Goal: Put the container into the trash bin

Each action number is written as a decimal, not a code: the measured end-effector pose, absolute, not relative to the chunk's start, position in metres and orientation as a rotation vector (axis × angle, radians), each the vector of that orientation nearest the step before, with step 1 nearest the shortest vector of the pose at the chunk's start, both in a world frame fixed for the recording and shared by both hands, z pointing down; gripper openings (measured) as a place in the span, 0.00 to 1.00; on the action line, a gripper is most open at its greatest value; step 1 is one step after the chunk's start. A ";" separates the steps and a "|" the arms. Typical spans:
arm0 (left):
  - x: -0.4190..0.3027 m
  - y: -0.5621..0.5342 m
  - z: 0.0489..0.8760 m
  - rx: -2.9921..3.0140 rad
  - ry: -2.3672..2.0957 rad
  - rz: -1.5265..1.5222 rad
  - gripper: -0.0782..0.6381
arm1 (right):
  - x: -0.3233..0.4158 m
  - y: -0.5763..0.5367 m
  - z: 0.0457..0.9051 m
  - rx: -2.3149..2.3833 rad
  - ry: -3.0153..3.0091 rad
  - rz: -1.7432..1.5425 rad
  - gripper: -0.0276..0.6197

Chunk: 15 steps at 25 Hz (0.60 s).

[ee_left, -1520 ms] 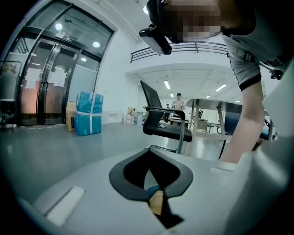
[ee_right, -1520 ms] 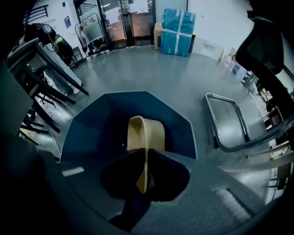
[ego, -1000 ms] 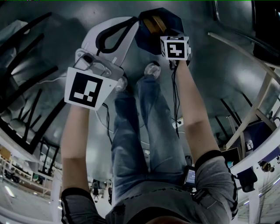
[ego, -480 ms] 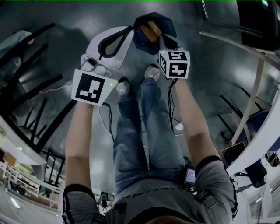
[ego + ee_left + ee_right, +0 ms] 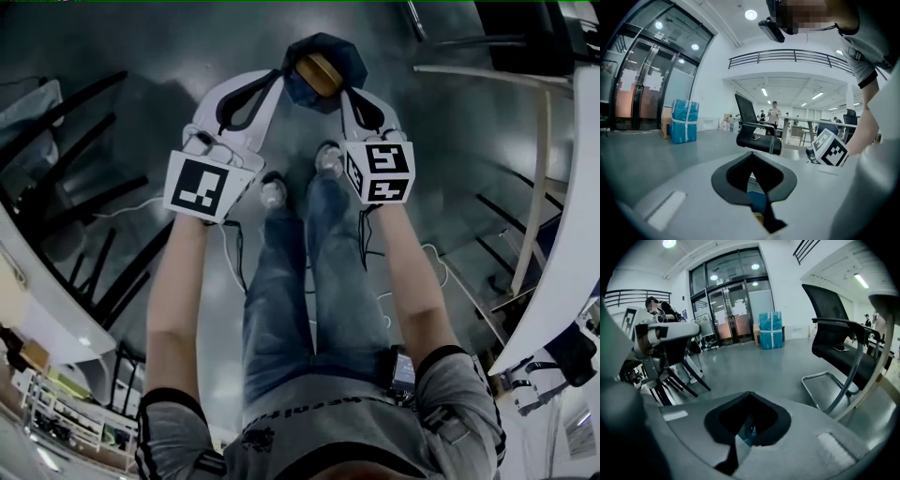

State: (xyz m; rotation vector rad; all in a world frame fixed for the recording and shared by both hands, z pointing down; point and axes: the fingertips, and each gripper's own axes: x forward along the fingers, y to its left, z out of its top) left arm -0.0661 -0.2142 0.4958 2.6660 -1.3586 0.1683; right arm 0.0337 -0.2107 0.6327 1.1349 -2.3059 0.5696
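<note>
The head view is taken from above, steeply down along the person's arms and legs to the floor (image 5: 141,37). The left gripper (image 5: 278,75) and right gripper (image 5: 344,93) are seen near its top. Each gripper view is taken from close behind that gripper's own jaws, low and roughly level across the hall. The left gripper view is turned towards an office chair (image 5: 757,136), the right gripper view towards glass doors (image 5: 731,310). The chair, the doors and a blue wrapped package (image 5: 684,121) are shared by both gripper views.

No words or numbers are legible; the waistband print (image 5: 319,401) is too blurred.
</note>
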 end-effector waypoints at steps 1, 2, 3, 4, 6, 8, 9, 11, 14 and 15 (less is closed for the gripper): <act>-0.066 -0.210 0.491 2.669 -1.353 0.162 0.13 | 0.034 -0.206 0.622 1.147 -2.320 0.559 0.05; -0.064 -0.206 0.485 2.676 -1.347 0.159 0.13 | 0.034 -0.201 0.611 1.163 -2.335 0.549 0.05; -0.063 -0.203 0.480 2.687 -1.339 0.159 0.13 | 0.035 -0.197 0.599 1.179 -2.349 0.540 0.05; -0.061 -0.199 0.474 2.699 -1.331 0.160 0.13 | 0.036 -0.193 0.588 1.195 -2.362 0.531 0.05; -0.060 -0.194 0.461 2.724 -1.317 0.159 0.13 | 0.037 -0.187 0.566 1.227 -2.384 0.518 0.05; -0.059 -0.187 0.449 2.739 -1.310 0.154 0.13 | 0.039 -0.180 0.546 1.258 -2.401 0.511 0.05; -0.059 -0.184 0.443 2.743 -1.308 0.150 0.13 | 0.041 -0.175 0.537 1.274 -2.406 0.510 0.05; -0.056 -0.175 0.432 2.754 -1.299 0.145 0.13 | 0.046 -0.166 0.519 1.307 -2.413 0.510 0.05; -0.051 -0.162 0.419 2.782 -1.269 0.162 0.13 | 0.050 -0.152 0.493 1.341 -2.437 0.519 0.05; -0.049 -0.158 0.414 2.795 -1.258 0.170 0.13 | 0.050 -0.148 0.485 1.346 -2.450 0.518 0.05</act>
